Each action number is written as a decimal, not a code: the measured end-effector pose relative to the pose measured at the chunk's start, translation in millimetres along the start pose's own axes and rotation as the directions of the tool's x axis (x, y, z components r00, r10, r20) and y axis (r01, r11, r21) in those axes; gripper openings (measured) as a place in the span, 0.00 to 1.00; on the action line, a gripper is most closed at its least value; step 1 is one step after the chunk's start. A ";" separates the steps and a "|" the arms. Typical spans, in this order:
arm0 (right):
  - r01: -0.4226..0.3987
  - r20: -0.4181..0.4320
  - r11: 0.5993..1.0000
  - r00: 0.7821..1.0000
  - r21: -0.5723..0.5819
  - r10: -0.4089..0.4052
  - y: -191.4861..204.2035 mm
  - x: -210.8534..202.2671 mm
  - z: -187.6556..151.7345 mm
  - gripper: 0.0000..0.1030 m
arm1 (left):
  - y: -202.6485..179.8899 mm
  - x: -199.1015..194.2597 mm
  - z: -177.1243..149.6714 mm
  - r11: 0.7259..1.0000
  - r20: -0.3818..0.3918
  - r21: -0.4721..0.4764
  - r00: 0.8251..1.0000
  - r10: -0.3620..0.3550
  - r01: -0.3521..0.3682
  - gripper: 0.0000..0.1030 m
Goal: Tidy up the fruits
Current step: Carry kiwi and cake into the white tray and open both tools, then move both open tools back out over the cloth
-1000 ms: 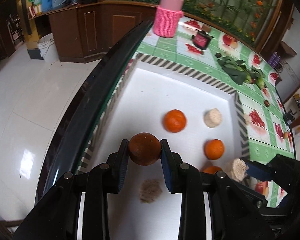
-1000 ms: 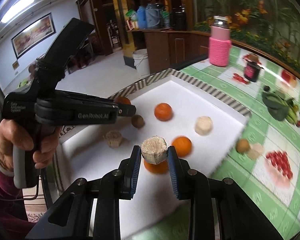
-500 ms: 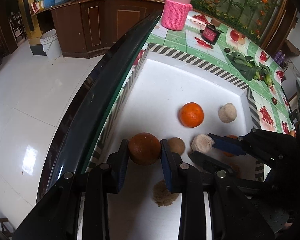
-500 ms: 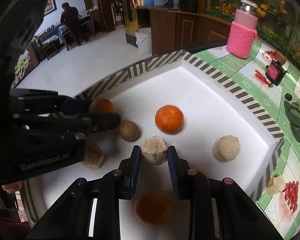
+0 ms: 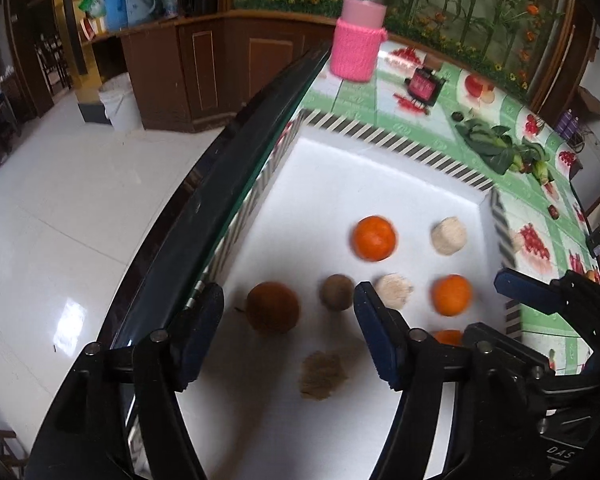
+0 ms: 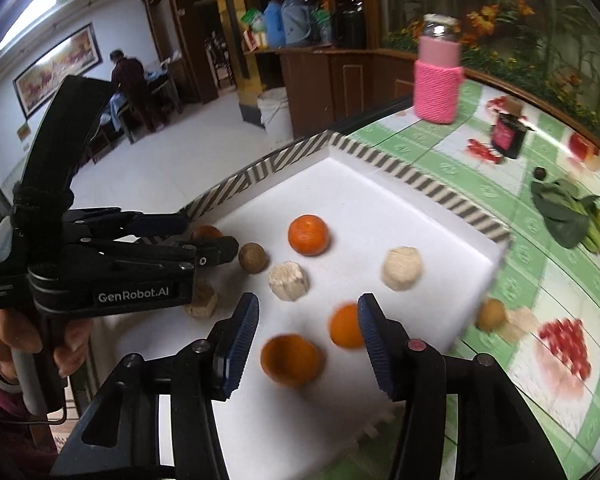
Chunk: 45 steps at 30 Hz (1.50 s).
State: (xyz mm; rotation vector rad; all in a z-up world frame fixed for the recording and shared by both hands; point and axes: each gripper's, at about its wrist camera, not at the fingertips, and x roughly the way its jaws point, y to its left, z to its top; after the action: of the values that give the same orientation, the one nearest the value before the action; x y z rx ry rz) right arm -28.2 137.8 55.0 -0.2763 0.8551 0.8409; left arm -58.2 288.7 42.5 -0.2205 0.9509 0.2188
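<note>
You are at a table with a green fruit-print cloth (image 6: 512, 240), and on it sits a white tray (image 5: 340, 168) with a striped rim. A jar in a pink knitted sleeve (image 5: 358, 46) stands past the tray's far corner.

Your left gripper (image 5: 288, 332) hangs low over the near left part of the tray. Its two fingers are spread wide and hold nothing. A dark brown-orange fruit (image 5: 273, 312) lies on the tray between them, nearer the left finger and not touching either. A small brown round fruit (image 5: 337, 292) sits just inside the right finger. A tan rough lump (image 5: 323, 374) lies closer to you.

Your right gripper (image 6: 308, 334) is also spread wide and holds nothing. Two oranges (image 6: 292, 360) lie on the tray between its fingers; the one on the right is just beside the right finger. A pale chunky piece (image 6: 289, 281) lies a little further out, past the fingertips. Another orange (image 6: 309, 235) and a pale round lump (image 6: 402, 268) lie beyond it.

In the right wrist view your left hand (image 6: 4, 344) grips the handle of the left tool, and its side reads "GenRobot.AI".
</note>
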 end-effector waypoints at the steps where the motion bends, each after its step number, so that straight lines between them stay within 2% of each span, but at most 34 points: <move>1: 0.003 0.012 1.000 1.000 0.011 -0.004 -2.9 -6.7 -2.9 0.54 | -3.5 -4.4 -0.1 1.000 0.010 0.004 1.000 -0.002 0.002 0.65; 3: 0.015 0.031 0.999 0.999 0.035 -0.016 -9.3 -18.0 -8.6 0.59 | -13.5 -12.0 -0.7 1.000 0.031 0.021 1.000 0.000 -0.001 0.65; 5: 0.026 0.048 0.998 0.998 0.058 -0.029 -16.1 -28.1 -14.1 0.59 | -24.2 -17.3 -2.0 0.999 0.045 0.040 0.999 0.000 -0.001 0.65; 12: 0.077 0.071 0.989 0.994 0.125 -0.087 -40.6 -59.5 -39.5 0.64 | -67.7 -24.4 -4.6 0.993 0.038 0.102 0.997 -0.065 0.060 0.65; 18: 0.142 0.054 0.972 0.987 0.187 -0.154 -69.9 -78.1 -69.3 0.64 | -114.2 -28.0 -9.9 0.978 0.020 0.166 0.991 -0.133 0.128 0.65; 22: 0.180 0.038 0.953 0.980 0.245 -0.194 -99.8 -90.7 -88.4 0.64 | -140.2 -21.9 -12.3 0.965 -0.019 0.198 0.985 -0.174 0.175 0.65; 26: 0.224 0.021 0.932 0.971 0.286 -0.240 -125.6 -104.2 -104.2 0.65 | -158.6 -15.3 -13.1 0.956 -0.045 0.221 0.981 -0.187 0.192 0.65; 34: 0.294 -0.001 0.890 0.950 0.348 -0.314 -174.6 -129.5 -128.0 0.66 | -193.1 -1.0 -6.5 0.930 -0.093 0.280 0.971 -0.220 0.237 0.65; 41: 0.333 -0.001 0.864 0.933 0.378 -0.359 -209.8 -152.1 -140.8 0.67 | -217.5 13.0 14.0 0.907 -0.090 0.365 0.977 -0.192 0.211 0.65; 43: 0.344 0.005 0.847 0.925 0.405 -0.379 -224.3 -159.5 -139.5 0.68 | -230.7 15.2 20.8 0.888 -0.088 0.407 0.977 -0.194 0.213 0.65; 45: 0.330 0.020 0.837 0.926 0.436 -0.376 -240.0 -165.2 -137.5 0.68 | -245.4 19.3 27.0 0.873 -0.104 0.426 0.972 -0.212 0.236 0.65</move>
State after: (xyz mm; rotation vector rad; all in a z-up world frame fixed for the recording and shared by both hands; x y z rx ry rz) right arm 14.7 -181.3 66.3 0.0006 0.8326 0.3027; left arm 42.4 63.5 63.8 0.0795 0.9942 -0.2193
